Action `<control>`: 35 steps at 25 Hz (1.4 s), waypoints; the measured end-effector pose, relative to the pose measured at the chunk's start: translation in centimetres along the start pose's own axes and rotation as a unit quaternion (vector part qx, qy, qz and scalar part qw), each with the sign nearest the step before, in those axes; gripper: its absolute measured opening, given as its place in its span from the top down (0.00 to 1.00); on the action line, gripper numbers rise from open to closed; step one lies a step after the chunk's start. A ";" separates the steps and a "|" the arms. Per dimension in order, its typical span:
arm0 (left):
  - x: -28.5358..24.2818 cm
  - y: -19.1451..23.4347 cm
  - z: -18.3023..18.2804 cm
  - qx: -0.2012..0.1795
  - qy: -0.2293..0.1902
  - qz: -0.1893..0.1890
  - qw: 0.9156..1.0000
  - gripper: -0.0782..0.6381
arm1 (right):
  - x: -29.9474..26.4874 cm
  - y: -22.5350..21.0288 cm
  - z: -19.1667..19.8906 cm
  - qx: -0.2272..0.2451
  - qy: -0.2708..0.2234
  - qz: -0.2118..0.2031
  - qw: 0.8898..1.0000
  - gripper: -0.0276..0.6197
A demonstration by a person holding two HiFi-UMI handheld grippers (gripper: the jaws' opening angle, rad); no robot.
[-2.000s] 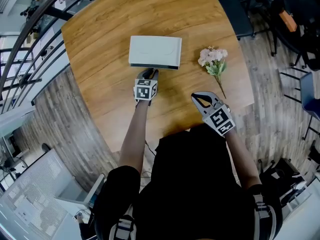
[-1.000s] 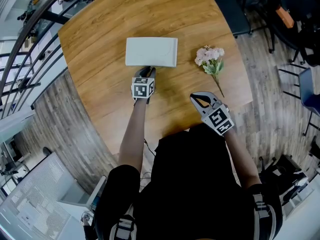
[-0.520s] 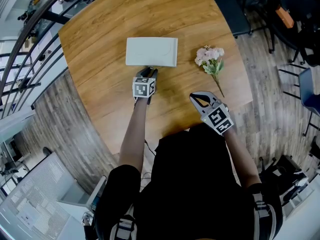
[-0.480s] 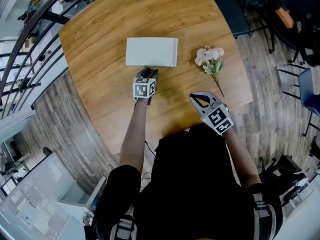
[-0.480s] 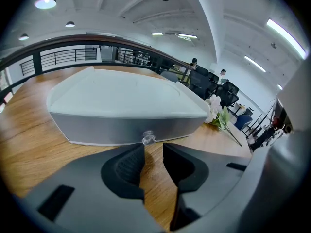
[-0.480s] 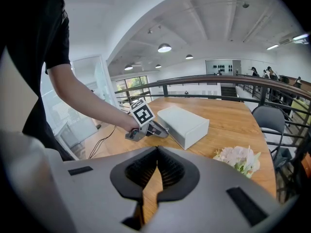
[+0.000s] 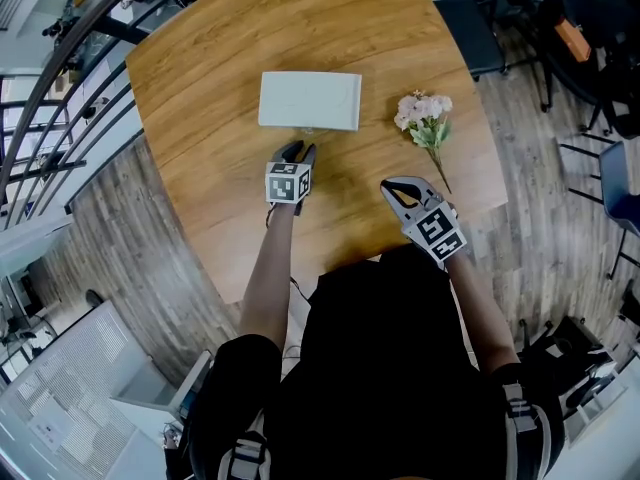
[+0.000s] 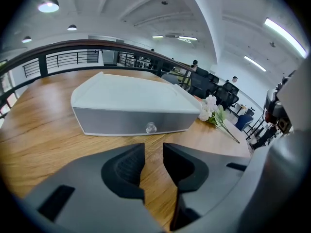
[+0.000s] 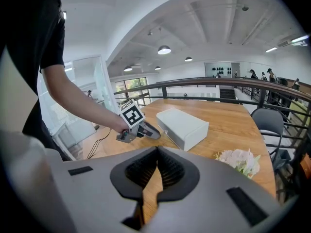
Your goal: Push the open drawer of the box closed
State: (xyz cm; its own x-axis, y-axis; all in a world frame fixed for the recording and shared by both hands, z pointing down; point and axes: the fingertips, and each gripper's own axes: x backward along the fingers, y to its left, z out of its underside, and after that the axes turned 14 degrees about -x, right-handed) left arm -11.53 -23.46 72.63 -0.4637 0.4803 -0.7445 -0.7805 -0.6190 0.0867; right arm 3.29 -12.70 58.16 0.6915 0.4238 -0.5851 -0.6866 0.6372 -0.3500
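The white box point(image 7: 310, 99) lies on the round wooden table point(image 7: 215, 178). Its grey drawer front point(image 8: 116, 120) sits flush with the box, with a small clear knob point(image 8: 151, 127) at its middle. My left gripper point(image 7: 296, 152) hovers a short way in front of that knob, apart from it; its jaws point(image 8: 153, 154) stand almost together with only a slim gap and nothing between them. My right gripper point(image 7: 401, 187) rests near the table's front edge, right of the box, shut and holding nothing point(image 9: 156, 152). From the right gripper view the box point(image 9: 184, 125) and the left gripper point(image 9: 154, 135) show side by side.
A sprig of pale pink flowers point(image 7: 425, 118) lies to the right of the box. A dark railing point(image 7: 60, 63) curves round the table's left side. A chair point(image 7: 470, 13) stands at the far right of the table.
Two seconds ago the drawer stuck out a little with my left gripper against it. The drawer is now flush, and the left gripper has drawn back slightly. The right gripper barely moved.
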 end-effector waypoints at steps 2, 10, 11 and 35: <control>0.8 0.1 0.7 -0.004 0.006 -0.005 1.000 0.73 | 0.0 0.1 0.0 0.003 -0.001 0.001 1.000 0.93; 4.2 -0.6 1.8 -0.009 -0.011 -0.016 1.000 0.76 | -0.3 0.5 -0.1 0.002 -0.011 0.009 1.000 0.93; 4.6 -0.8 2.1 -0.010 -0.013 -0.015 1.000 0.77 | -0.3 0.5 -0.1 0.002 -0.012 0.011 1.000 0.93; 14.0 -5.0 -1.3 -0.081 -0.135 0.034 0.987 0.85 | -2.1 0.8 -1.5 0.039 -0.032 0.040 0.998 0.93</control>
State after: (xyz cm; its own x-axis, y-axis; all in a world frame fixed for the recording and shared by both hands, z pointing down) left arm -13.58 -14.46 60.96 -0.6240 0.5696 -0.5349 -0.6773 -0.7357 0.0066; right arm 0.94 -14.08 57.99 0.6504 0.5139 -0.5594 -0.7217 0.6477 -0.2442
